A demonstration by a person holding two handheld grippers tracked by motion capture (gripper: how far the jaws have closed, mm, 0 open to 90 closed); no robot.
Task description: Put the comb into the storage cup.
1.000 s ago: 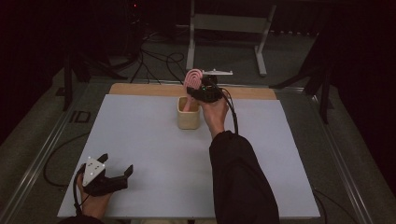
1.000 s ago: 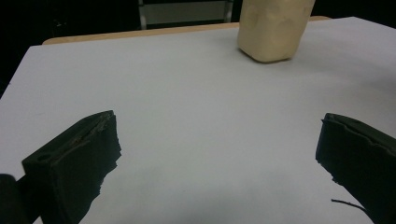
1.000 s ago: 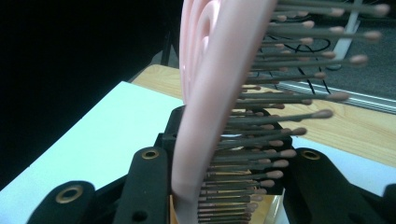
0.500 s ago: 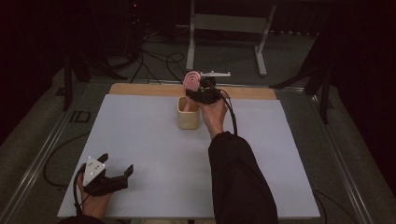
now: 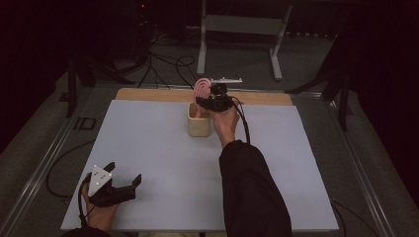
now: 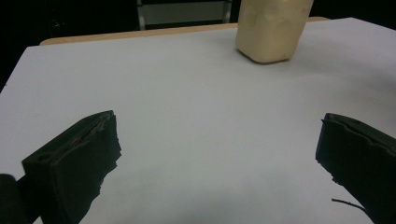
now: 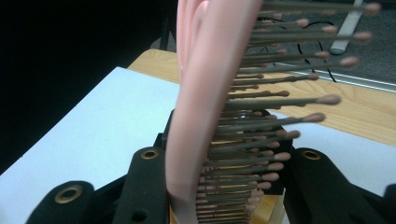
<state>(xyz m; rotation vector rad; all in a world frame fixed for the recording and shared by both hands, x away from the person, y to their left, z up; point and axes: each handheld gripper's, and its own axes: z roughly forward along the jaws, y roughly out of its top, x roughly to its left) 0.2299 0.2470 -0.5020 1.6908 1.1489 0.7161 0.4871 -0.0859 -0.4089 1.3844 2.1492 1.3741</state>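
The right gripper (image 5: 210,101) is up at the far side of the white table (image 5: 163,148), hovering right above the cream cup (image 5: 198,121), and its jaws are clamped tight on a pink hairbrush (image 5: 202,88). In the right gripper view that hairbrush (image 7: 210,93) stands upright between the two black jaws, pink back to one side, rows of ball-tipped bristles (image 7: 280,93) sticking out to the other, the lower end dipping toward the cup below. From the high view the brush head rises just above the cup's rim, at the rim's far edge. Meanwhile the left gripper (image 5: 116,187) sits low at the near left corner of the table, well apart from the action, jaws spread wide with nothing between them. In the left gripper view, bare white table lies between its jaws and the cup (image 6: 271,30) stands ahead.
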